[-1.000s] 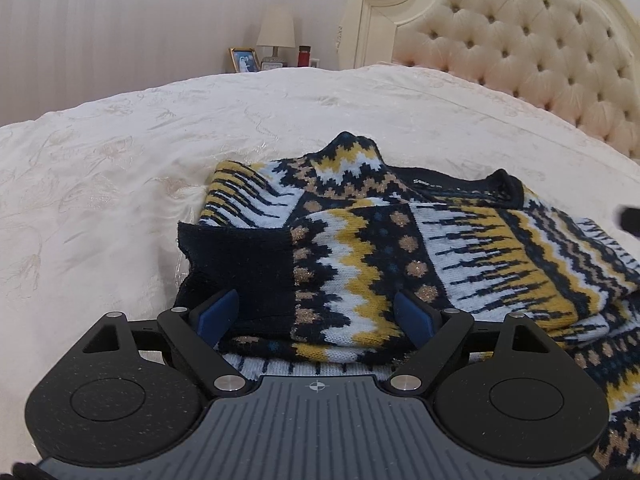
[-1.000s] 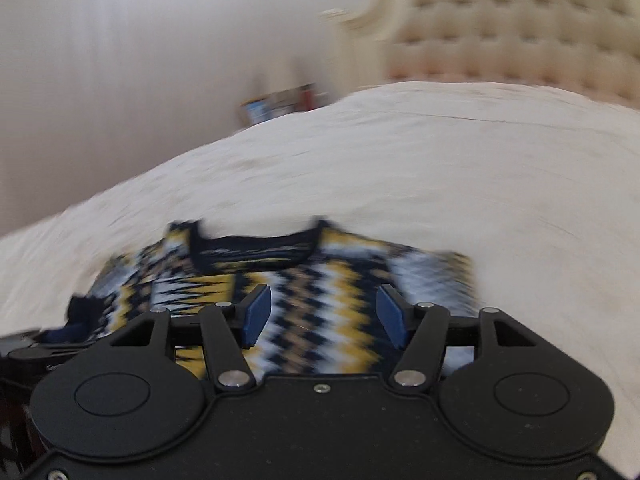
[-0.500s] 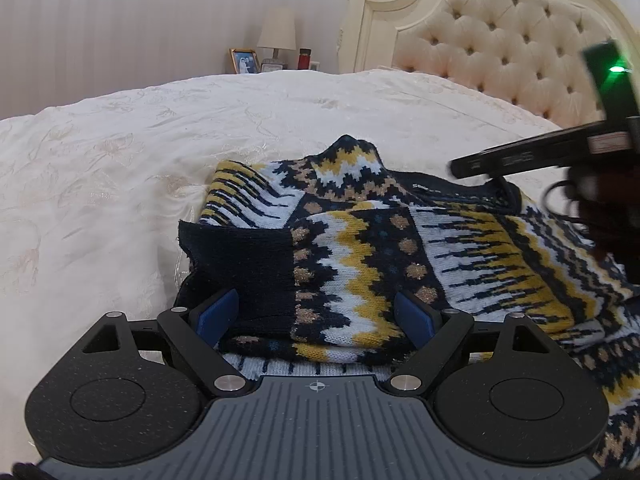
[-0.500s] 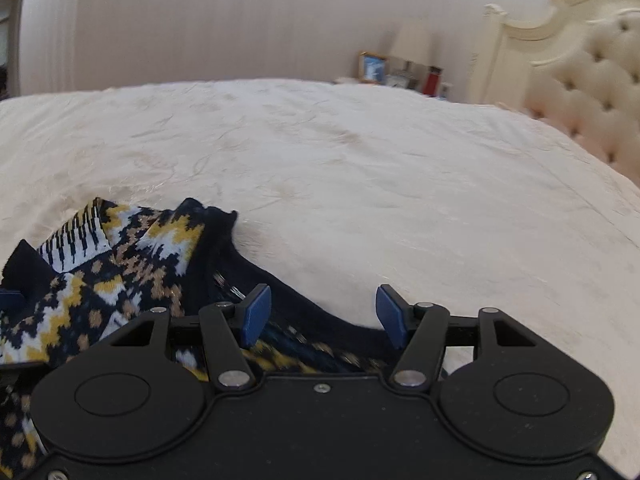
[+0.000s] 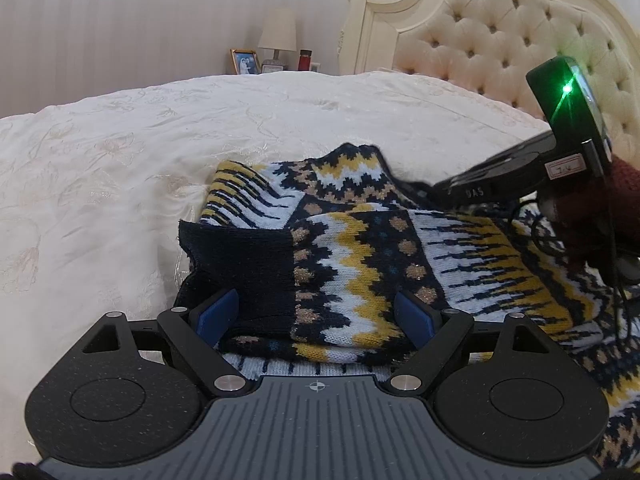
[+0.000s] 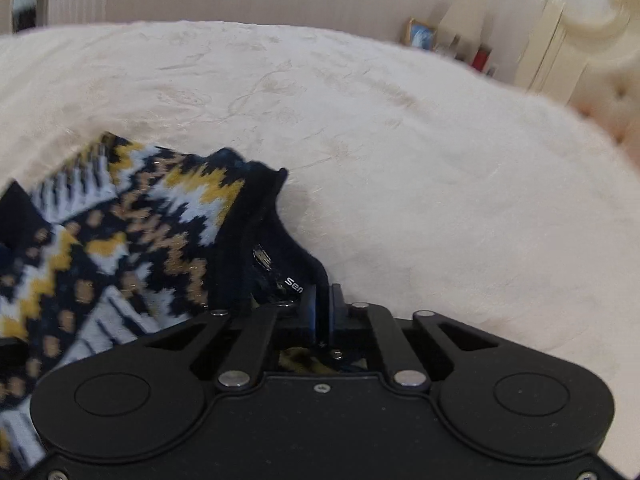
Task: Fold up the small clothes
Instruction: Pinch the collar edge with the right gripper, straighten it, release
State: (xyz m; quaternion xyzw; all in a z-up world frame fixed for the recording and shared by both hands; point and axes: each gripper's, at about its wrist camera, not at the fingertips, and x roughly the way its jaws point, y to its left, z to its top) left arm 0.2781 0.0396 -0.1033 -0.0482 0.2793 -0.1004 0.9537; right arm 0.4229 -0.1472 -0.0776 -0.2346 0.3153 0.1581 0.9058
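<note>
Sweater [image 5: 360, 248] on bed [image 5: 120, 168]: right gripper [image 6: 322, 312] jaws pinched, apparently on the collar [image 6: 260, 216] for folding; left gripper [image 5: 316, 312] jaws wide, straddling the near folded sleeve, gripping nothing.

I am looking across a cream bedspread [image 5: 132, 152] with faint floral embroidery, covering the bed. A tufted cream headboard [image 5: 492, 40] with a carved frame is rising at the right. Behind it, a pale striped wall [image 5: 140, 20] is filling the background. By the wall, a lamp [image 5: 277, 36], a framed photo [image 5: 244, 62] and a red bottle [image 5: 305, 60] are standing together. Soft, even light is filling the room.
</note>
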